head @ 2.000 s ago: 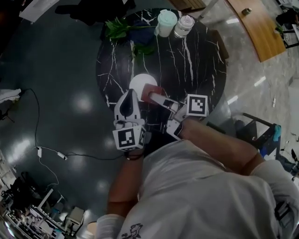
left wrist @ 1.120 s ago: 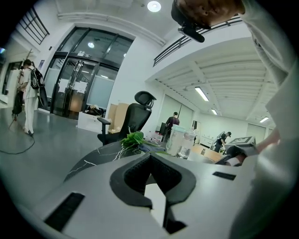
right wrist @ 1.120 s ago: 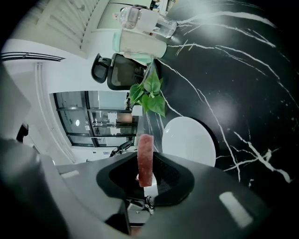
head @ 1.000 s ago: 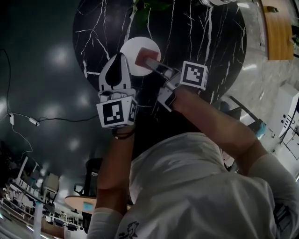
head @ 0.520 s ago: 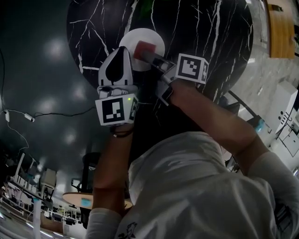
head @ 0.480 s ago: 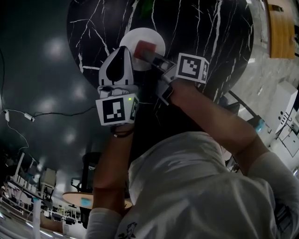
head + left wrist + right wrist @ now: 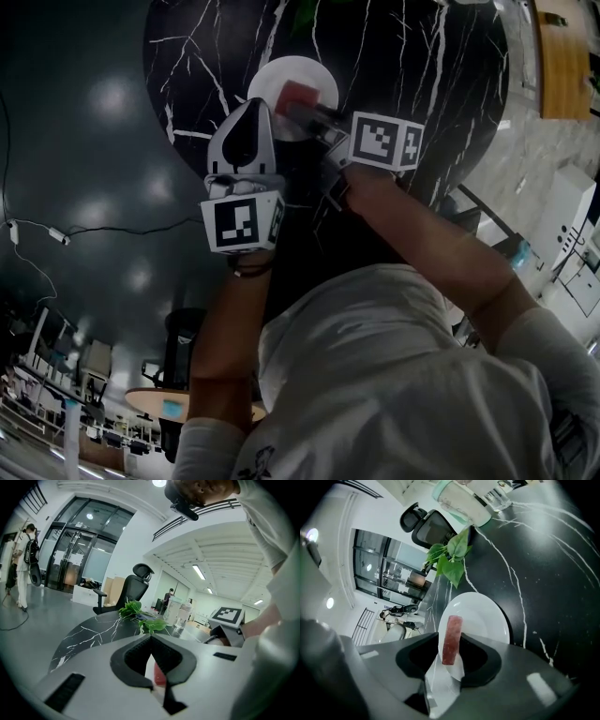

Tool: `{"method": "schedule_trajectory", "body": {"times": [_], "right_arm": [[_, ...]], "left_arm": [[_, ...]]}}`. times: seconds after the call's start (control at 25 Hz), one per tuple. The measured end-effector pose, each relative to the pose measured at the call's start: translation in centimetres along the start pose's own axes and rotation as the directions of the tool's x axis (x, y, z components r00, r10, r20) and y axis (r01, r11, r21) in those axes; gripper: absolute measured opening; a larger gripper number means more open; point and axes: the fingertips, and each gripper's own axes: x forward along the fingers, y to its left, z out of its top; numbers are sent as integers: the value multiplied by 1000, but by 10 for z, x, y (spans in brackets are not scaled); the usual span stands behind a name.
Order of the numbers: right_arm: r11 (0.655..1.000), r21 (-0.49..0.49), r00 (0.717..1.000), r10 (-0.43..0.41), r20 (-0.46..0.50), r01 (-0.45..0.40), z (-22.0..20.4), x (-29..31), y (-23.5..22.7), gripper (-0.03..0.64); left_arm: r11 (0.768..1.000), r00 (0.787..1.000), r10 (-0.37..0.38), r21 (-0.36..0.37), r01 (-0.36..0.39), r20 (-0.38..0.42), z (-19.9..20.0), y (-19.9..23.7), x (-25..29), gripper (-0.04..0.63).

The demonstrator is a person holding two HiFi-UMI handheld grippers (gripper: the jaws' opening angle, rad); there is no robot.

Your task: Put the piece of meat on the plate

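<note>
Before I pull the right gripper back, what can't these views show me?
- Meat: lower end hidden by the right gripper, whose jaws have just been opening with it between them; contact with the plate unclear.
- Plate, head view: near side covered by both grippers.
- Left gripper view: its shut jaws leave only a sliver of meat visible.
- Cup, right gripper view: cut off by the top edge.

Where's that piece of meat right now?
In the right gripper view, the piece of meat stands on edge between the fingers of the right gripper, which have just been opening, over the white plate on the black marble table.
</note>
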Motion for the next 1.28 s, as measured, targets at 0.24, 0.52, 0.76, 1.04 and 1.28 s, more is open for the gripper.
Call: {"method": "schedule_trajectory", "body": {"times": [0.24, 0.52, 0.76, 1.04, 1.28], "right_arm": [[982, -171, 997, -78, 12, 79, 13, -5, -6, 118], [953, -257, 987, -154, 41, 159, 15, -12, -11, 138], [834, -505, 974, -209, 82, 222, 29, -29, -2, 137], [712, -684, 988, -103, 115, 154, 13, -70, 73, 44], [557, -820, 976, 71, 204, 131, 12, -125, 172, 3]], "left_arm": [[1000, 1000, -16, 10, 16, 11, 5, 4, -9, 6], [999, 999, -40, 7, 40, 6, 5, 6, -25, 6], [996, 996, -84, 41, 83, 15, 14, 4, -37, 6], [990, 993, -119, 83, 116, 27, 51, -16, -72, 6], [975, 979, -189, 132, 178, 76, 121, -53, -102, 6]]}}
